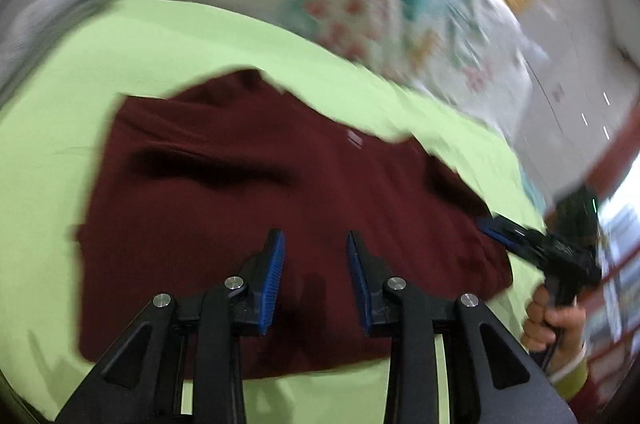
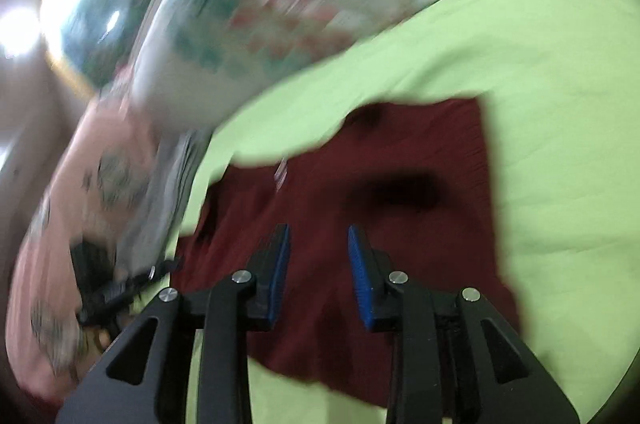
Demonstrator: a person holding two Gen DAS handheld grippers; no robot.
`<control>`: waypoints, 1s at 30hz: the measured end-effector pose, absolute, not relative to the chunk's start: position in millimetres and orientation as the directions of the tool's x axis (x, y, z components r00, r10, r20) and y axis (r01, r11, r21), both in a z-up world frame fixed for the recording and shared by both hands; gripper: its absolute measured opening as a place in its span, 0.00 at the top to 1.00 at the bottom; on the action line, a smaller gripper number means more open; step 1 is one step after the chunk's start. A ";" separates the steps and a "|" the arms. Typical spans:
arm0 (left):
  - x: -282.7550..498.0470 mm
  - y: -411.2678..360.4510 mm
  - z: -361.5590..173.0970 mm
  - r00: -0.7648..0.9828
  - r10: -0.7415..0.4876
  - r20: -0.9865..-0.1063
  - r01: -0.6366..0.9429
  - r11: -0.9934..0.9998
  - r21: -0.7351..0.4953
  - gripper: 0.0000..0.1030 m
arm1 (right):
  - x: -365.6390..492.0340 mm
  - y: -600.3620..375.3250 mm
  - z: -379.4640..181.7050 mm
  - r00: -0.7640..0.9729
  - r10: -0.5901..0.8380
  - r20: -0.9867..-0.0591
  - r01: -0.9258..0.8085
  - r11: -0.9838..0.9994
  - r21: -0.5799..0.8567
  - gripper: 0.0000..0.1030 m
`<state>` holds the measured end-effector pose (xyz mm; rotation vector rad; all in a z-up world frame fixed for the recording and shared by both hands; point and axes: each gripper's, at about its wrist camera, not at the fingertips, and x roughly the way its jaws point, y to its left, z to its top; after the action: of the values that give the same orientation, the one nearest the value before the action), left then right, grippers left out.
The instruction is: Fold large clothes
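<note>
Maroon garment [image 1: 248,191] beyond parted jaws

I see a big light green sheet [image 1: 168,63] spread flat, and it fills most of both views. Behind it lies a white blanket [image 1: 380,3] with teal, red and yellow patterns on it. The blanket touches the far edge of the green sheet. It looks blurry, so I cannot tell what the patterns are. In the left view a grey cloth [image 1: 48,7] sits at the top left, just beside the green sheet. In the right view I see a pink cloth [image 2: 80,183] with dark patterns on the left side. Two bright lights [image 2: 36,19] shine at the far left.
</note>
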<state>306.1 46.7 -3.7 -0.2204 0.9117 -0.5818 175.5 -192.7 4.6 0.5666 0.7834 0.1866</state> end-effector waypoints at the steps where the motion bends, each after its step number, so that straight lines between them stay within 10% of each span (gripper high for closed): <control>1: 309.0 38.3 -8.0 0.477 -0.533 -0.698 0.382 0.842 -0.382 0.68 | 184.2 -186.9 0.6 0.685 0.339 -0.645 0.051 0.861 0.507 0.69; 14: 405.5 129.7 -23.1 0.606 -0.295 -0.739 0.018 0.934 -0.358 0.73 | 178.8 -270.3 -14.1 0.744 0.109 -0.659 0.363 0.762 0.536 0.71; 30: 228.3 125.3 -25.8 0.553 -0.508 -0.660 0.088 0.824 -0.560 0.49 | 115.1 -164.1 -13.7 0.762 0.246 -0.600 0.223 0.769 0.599 0.71</control>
<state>228.3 125.3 -25.8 -0.5040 0.9249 -0.3700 115.1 -164.1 -13.7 0.7095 0.7207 0.0136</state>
